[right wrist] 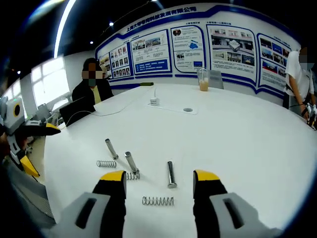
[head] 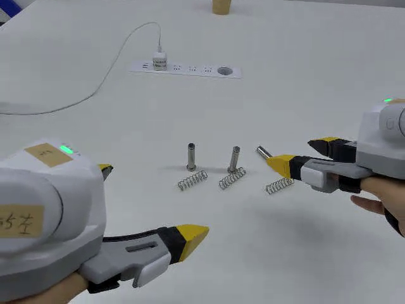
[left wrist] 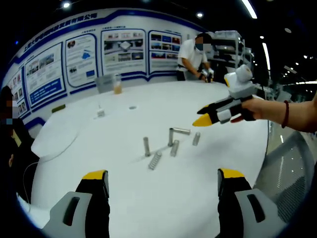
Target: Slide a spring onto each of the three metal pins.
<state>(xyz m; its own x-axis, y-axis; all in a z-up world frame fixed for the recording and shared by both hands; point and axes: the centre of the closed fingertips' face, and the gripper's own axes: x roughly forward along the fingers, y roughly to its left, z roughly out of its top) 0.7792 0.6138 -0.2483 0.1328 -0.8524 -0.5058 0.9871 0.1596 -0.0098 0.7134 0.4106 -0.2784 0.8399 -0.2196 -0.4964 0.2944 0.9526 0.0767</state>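
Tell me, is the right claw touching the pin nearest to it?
Apart. In the right gripper view, the pin lies between the jaws of the open right claw, with bare table showing on both sides of it.

A tan tape label (head: 19, 221) on the left gripper (head: 150, 202) is carrying handwritten figures that look like 65, then an unclear mark. Lettering on the wall banner (right wrist: 153, 17) and posters (right wrist: 233, 42) is showing too small to read.

I am holding the right tongs (right wrist: 160, 176) open over the desk (right wrist: 247, 139); one pin (right wrist: 171, 174) is showing between their tips, a spring (right wrist: 158, 201) is lying nearer to me.
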